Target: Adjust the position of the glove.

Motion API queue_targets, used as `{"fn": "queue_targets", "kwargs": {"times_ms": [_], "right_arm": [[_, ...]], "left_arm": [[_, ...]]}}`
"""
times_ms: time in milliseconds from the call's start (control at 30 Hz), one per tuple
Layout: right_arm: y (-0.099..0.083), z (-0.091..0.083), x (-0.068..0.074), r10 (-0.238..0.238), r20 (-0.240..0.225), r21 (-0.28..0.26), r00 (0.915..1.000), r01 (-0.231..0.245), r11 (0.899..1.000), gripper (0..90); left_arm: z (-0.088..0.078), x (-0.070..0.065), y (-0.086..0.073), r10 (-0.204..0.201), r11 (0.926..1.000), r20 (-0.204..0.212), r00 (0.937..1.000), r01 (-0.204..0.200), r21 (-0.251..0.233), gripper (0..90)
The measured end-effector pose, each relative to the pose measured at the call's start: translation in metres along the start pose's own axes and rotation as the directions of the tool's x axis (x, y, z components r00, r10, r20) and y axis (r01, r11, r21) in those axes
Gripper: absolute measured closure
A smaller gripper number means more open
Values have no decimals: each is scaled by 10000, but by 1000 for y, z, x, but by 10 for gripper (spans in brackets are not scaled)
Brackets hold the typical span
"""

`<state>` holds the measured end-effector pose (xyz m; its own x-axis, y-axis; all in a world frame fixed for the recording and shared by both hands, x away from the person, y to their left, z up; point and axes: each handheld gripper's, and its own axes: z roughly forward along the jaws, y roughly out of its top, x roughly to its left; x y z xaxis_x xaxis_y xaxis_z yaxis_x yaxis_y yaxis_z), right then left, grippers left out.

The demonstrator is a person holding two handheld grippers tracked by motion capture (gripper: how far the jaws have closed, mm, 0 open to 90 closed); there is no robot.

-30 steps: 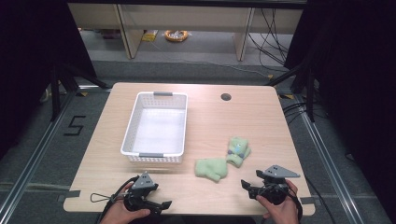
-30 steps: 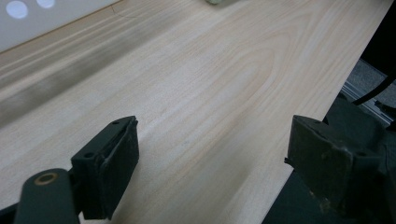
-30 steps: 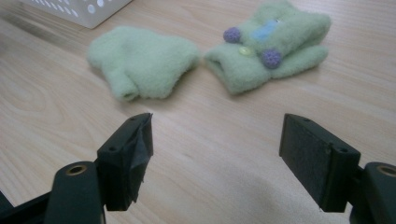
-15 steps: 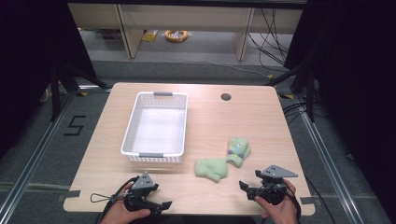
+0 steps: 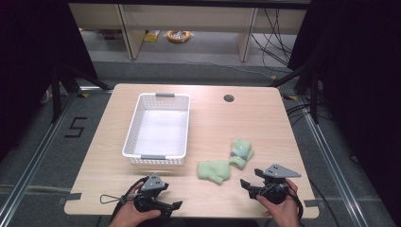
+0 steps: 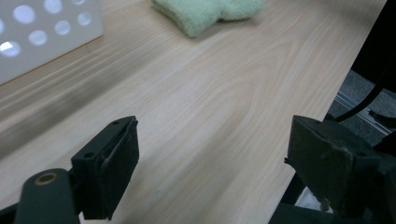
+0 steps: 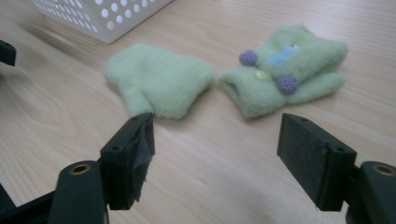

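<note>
My right gripper [image 7: 215,154] rests low at the near table edge, jaws standing wide with nothing between them; they have just been closing a little from their widest. I hold it level like this, I judge, so the jaws can slide straight in. Just ahead of its left jaw lies the plain green mitten [image 7: 156,79], and beside it, ahead of the right jaw, the second mitten [image 7: 285,70] with purple knobs and a blue patch; the two nearly touch.

My left gripper [image 6: 210,163] sits at the near edge too, jaws spread wide over bare wooden table [image 6: 210,93], pointing toward the plain mitten farther off.

Beyond, past my left gripper, stands the white perforated basket [image 5: 134,137], empty, likely where the mittens belong.

Compared with a second ago, both hands sit about where they were, and the mittens and basket lie unmoved.
</note>
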<state>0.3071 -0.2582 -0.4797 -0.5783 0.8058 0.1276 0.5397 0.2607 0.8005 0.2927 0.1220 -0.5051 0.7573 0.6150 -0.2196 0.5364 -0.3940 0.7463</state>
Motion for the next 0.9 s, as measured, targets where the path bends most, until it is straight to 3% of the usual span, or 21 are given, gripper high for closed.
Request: {"fn": "queue_targets", "kwargs": {"times_ms": [67, 167, 200, 233, 300, 367, 433, 500, 533, 567, 600, 633, 700, 833, 867, 900], "right_arm": [[3, 2, -1, -284, -10, -46, 9996, 284, 9996, 309], [4, 3, 0, -311, -81, -58, 9995, 311, 9995, 318], [5, 3, 3, -96, -36, 94, 9999, 96, 9999, 328], [6, 4, 0, -328, -58, -61, 9994, 327, 9994, 337], [6, 4, 3, -209, -85, 124, 9997, 210, 9997, 349], [7, 6, 1, -382, -133, 57, 9992, 383, 9992, 357], [8, 6, 4, -98, -143, 236, 9998, 102, 9997, 363], [9, 10, 0, -528, -234, 169, 9983, 532, 9984, 370], [11, 13, 0, -504, -241, 125, 9984, 507, 9986, 383], [11, 13, 0, -504, -241, 125, 9984, 507, 9986, 383], [14, 15, 2, -469, -252, 218, 9986, 475, 9986, 399], [15, 16, 3, -399, -280, 269, 9988, 407, 9988, 405], [19, 20, 2, -762, -228, 180, 9968, 766, 9969, 418], [23, 26, 1, -911, -371, 282, 9951, 922, 9953, 434], [25, 30, 3, -728, -320, 395, 9968, 741, 9965, 443], [27, 32, 3, -906, -347, 419, 9953, 921, 9949, 449]], "left_arm": [[5, -3, 3, 61, 10000, 97, 9999, -61, 73, 162], [11, -6, 6, 127, 9999, 87, 9999, -127, 39, 162], [14, -8, 10, 312, 9993, 95, 9995, -314, 217, 162], [16, -8, 12, 585, 9979, 105, 9982, -587, 255, 162], [20, -11, 14, 549, 9984, 136, 9984, -551, 150, 162], [22, -12, 16, 462, 9988, 82, 9989, -463, 160, 163], [24, -11, 19, 630, 9979, 37, 9980, -630, 150, 171], [25, -10, 22, 540, 9985, 52, 9985, -541, 114, 173], [25, -8, 26, 695, 9973, 29, 9976, -696, 222, 176], [25, -8, 26, 695, 9973, 29, 9976, -696, 222, 177], [29, -8, 30, 530, 9985, 24, 9986, -529, -100, 181], [30, -7, 31, 578, 9983, -15, 9983, -578, -8, 187], [35, -6, 34, 518, 9987, -53, 9986, -518, -24, 190], [40, -4, 39, 695, 9975, -84, 9975, -694, 128, 202], [45, -5, 43, 835, 9963, -87, 9965, -833, 191, 207], [49, -6, 44, 695, 9975, -129, 9975, -693, 131, 213]]}}
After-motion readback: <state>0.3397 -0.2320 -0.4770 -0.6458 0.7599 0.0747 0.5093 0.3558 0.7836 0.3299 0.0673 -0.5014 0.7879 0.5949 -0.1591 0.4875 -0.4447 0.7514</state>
